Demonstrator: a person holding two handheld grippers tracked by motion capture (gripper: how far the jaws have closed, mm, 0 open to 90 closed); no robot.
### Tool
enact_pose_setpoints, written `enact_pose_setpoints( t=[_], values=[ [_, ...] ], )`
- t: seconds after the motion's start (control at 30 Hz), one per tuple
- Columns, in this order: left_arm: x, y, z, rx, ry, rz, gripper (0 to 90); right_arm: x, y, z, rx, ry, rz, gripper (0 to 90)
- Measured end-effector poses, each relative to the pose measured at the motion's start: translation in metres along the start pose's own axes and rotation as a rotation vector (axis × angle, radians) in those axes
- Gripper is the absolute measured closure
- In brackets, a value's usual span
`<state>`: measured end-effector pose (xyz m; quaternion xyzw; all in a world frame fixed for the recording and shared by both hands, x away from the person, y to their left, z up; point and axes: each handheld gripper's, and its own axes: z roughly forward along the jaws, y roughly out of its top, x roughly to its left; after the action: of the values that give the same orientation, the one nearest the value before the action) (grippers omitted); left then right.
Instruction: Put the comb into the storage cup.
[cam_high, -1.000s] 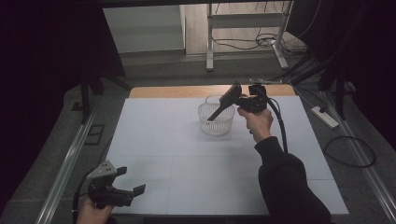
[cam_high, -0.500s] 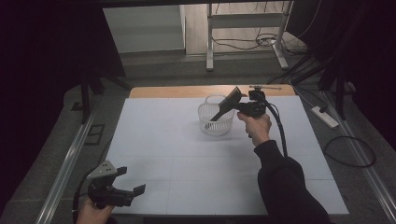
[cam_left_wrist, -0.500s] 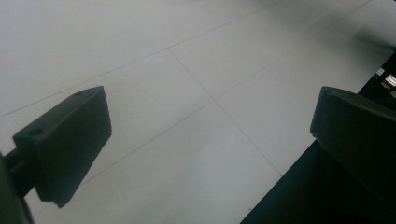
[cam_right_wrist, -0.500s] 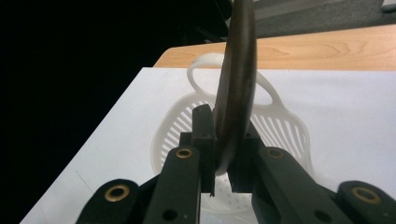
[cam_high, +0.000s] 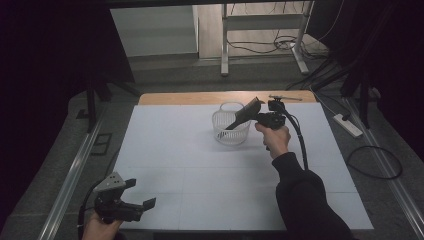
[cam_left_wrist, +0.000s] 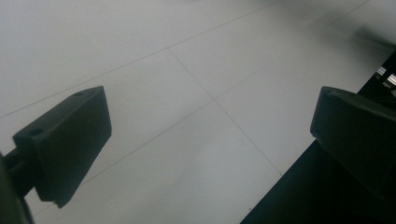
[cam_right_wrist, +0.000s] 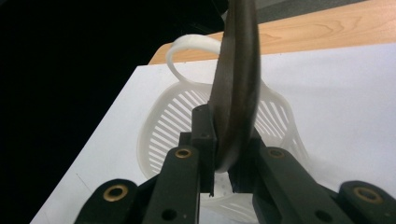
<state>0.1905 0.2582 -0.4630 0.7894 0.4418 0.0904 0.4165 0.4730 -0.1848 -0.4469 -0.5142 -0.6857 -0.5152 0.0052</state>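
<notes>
A white slotted basket (cam_high: 231, 129) with a loop handle stands on the white table sheet (cam_high: 200, 165), toward the far middle. My right gripper (cam_high: 244, 120) is at the basket's right rim, pointing into it, shut on a dark, flat, slightly curved strip (cam_high: 255, 106). In the right gripper view the strip (cam_right_wrist: 236, 84) rises edge-on from between the jaws of my right gripper (cam_right_wrist: 224, 154), with the basket (cam_right_wrist: 163, 126) just behind. My left gripper (cam_high: 141, 194) hangs open at the front left edge. Bare sheet lies under my left gripper (cam_left_wrist: 210, 140).
A wooden strip (cam_high: 190, 98) runs along the far edge of the table. Metal rails (cam_high: 70, 180) flank both sides. On the floor beyond and to the right lie a power strip (cam_high: 347, 125), cables and a metal stand (cam_high: 225, 45).
My right hand has sunk a little with the dark strip, closer to the basket's rim. The left gripper has stayed put.
</notes>
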Motion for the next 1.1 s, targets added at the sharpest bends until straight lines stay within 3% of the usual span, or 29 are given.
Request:
enact_pose_setpoints(
  t=[0.23,0.57,0.97,1.1],
  values=[
    [0.0001,0.0,0.0001,0.0,0.0,0.0,0.0,-0.0065,-0.0023,-0.0003,0.004,-0.025,0.022,81.0],
    [0.0001,0.0001,0.0002,0.003,-0.001,-0.001,0.0,-0.0098,-0.0039,-0.001,0.009,-0.063,0.015,77.7],
    [-0.0001,0.0003,0.0004,0.004,0.0,0.001,0.0,-0.0095,-0.0035,-0.0023,0.014,-0.138,-0.039,67.2],
    [0.0001,0.0002,0.0004,0.004,-0.001,0.001,0.0,-0.0098,-0.004,-0.0011,0.017,-0.14,-0.049,62.5]
  ],
)
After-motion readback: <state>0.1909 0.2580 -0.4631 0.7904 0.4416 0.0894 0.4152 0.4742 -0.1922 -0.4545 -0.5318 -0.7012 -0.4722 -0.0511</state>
